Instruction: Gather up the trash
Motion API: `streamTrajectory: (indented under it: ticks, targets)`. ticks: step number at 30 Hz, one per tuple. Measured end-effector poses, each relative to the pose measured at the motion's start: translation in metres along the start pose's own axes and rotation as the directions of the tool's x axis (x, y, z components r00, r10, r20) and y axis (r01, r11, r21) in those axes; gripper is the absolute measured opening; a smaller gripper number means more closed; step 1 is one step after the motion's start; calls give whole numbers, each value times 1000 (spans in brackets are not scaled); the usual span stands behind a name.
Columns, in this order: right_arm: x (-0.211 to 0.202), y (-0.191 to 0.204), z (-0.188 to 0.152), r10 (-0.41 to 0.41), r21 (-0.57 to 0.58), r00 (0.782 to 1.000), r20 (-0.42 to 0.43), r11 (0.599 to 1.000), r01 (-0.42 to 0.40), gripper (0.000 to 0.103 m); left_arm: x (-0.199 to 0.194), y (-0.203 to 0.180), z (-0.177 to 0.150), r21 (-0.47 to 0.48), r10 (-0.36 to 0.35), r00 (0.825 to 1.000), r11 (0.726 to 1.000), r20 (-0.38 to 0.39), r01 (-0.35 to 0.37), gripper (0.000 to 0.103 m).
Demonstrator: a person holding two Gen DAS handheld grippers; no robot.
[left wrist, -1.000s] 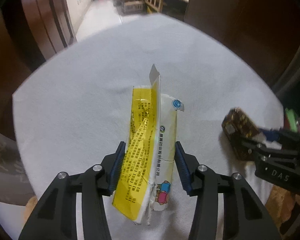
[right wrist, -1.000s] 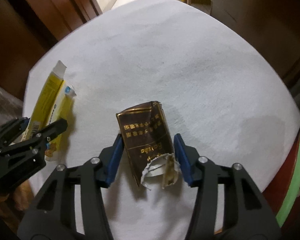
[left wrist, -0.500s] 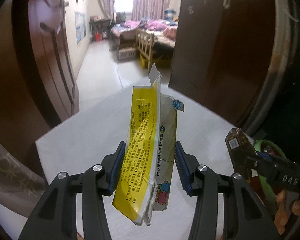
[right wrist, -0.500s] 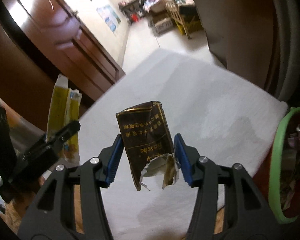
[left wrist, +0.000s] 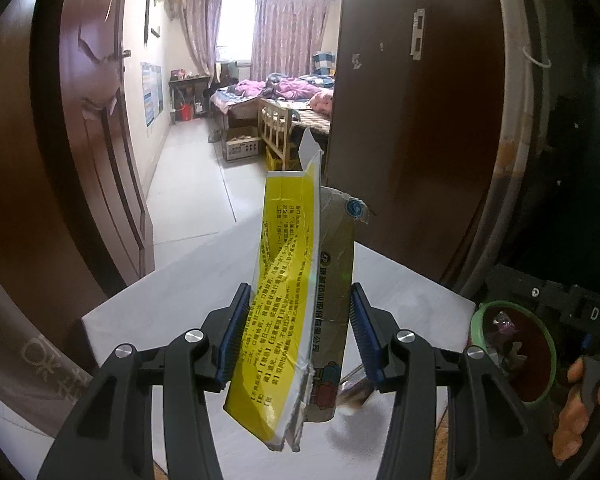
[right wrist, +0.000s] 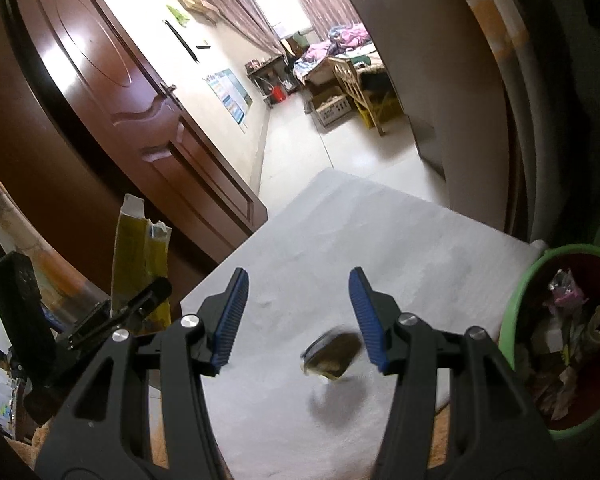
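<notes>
**Inspector:** Left tool (left wrist: 296, 336) is clamped on the yellow carton (left wrist: 290, 300), both blue pads pressed against its flattened sides. It stands upright between them, its torn lower end hanging below the pads, clear of the white surface (left wrist: 180, 292).

**Clerk:** And the right tool (right wrist: 298, 316)?

**Inspector:** Jaws parted, nothing between the pads. The brown packet (right wrist: 332, 354) is blurred, just below and inside the right-hand pad, free of both. A dark shadow lies on the surface beneath it; whether it touches the cloth I cannot tell.

**Clerk:** Where is the bin (right wrist: 516, 320)?

**Inspector:** At the right edge of the surface, beside it: green rim, red interior, crumpled wrappers inside. The packet is near that rim but over the surface, not over the bin.

**Clerk:** Room to move?

**Inspector:** The surface's far edge and its left corner are in view, the cloth bare apart from the packet. Open floor (right wrist: 340, 148) runs beyond to a bedroom. A brown door (right wrist: 132, 120) stands close on the left; a dark panel (left wrist: 412, 140) stands close on the right behind the bin.
</notes>
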State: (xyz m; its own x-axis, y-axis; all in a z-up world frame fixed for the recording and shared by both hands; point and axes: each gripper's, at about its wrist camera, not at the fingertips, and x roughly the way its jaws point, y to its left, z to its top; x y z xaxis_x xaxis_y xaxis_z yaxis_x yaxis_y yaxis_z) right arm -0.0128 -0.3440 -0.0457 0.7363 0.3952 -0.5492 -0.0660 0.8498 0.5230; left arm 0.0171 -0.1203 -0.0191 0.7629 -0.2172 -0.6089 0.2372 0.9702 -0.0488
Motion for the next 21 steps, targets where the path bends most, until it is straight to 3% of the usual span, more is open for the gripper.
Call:
streamTrajectory:
  ticks: [2, 4, 7, 12, 18, 21]
  targets:
    - [3, -1, 0, -15, -9, 1000, -15, 1000, 15, 54, 0, -2, -1, 5, 1, 1000, 1000, -1, -1, 46]
    - [16, -5, -4, -55, -20, 996, -75, 998, 54, 69, 2, 0, -1, 4, 6, 1000, 1000, -7, -6, 46]
    - [39, -12, -17, -84, -13, 984, -155, 996, 83, 77, 4, 10, 1, -16, 18, 1000, 1000, -8, -18, 46]
    - [90, -7, -45, -127, -59, 943, -307, 992, 115, 77, 8, 30, 1, -58, 59, 998, 997, -14, -60, 46]
    - [155, 20, -70, -182, -190, 886, -426, 976, 109, 80, 15, 54, -4, -116, 85, 996, 989, -31, -88, 46]
    - [177, 29, -73, -207, -236, 881, -425, 965, 113, 80, 15, 61, -5, -128, 89, 996, 987, -28, -92, 47]
